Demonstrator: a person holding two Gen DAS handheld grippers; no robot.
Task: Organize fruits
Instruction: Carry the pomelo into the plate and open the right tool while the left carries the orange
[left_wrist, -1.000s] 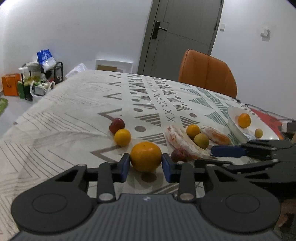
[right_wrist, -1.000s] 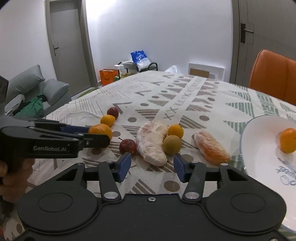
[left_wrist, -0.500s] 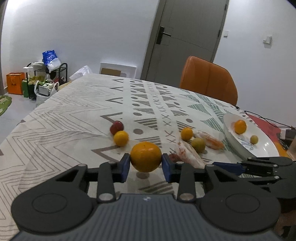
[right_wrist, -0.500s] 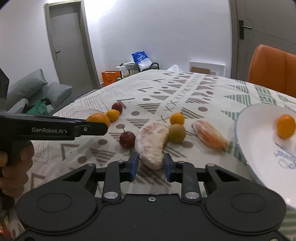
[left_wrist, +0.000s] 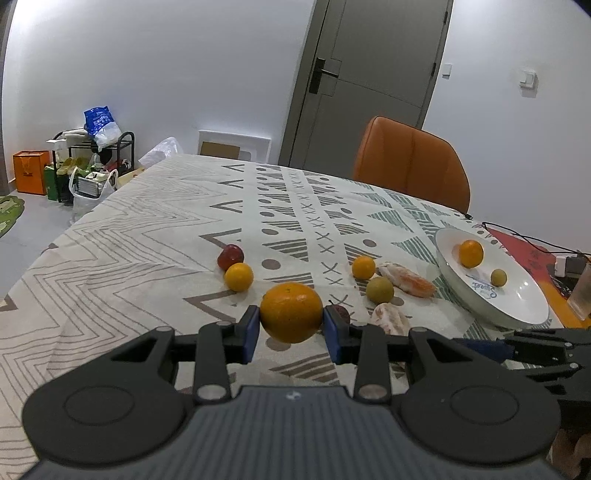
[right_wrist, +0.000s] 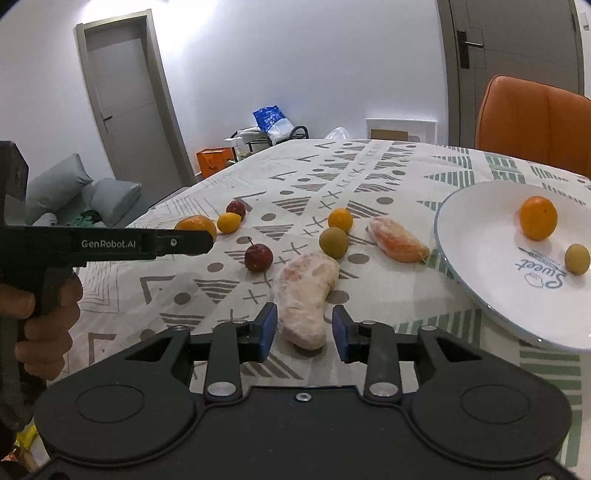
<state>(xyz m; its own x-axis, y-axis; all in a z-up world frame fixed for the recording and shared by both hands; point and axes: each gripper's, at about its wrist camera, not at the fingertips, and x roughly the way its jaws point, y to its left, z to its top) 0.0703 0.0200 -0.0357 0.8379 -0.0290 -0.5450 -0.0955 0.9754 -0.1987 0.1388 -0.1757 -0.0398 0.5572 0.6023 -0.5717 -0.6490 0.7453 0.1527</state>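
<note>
The left gripper (left_wrist: 291, 334) clamps a large orange (left_wrist: 291, 312) between its blue pads, lifted clear of the patterned tablecloth (left_wrist: 147, 236). The right gripper (right_wrist: 303, 332) has its jaws parted around the near end of a peeled pomelo segment (right_wrist: 306, 295), with gaps on both sides.

Only the right wrist view shows the hand (right_wrist: 44, 317) on the left gripper's handle; only the left wrist view shows a glass (left_wrist: 581, 291) at the table's right edge.

A red crabapple (right_wrist: 258, 257), a green plum (right_wrist: 334, 242), a small orange (right_wrist: 340, 218) and a second peeled segment (right_wrist: 399, 243) lie between the grippers and the white plate (right_wrist: 480, 280), which holds two fruits. The cloth beyond lies bare up to the orange chair (left_wrist: 410, 162).
</note>
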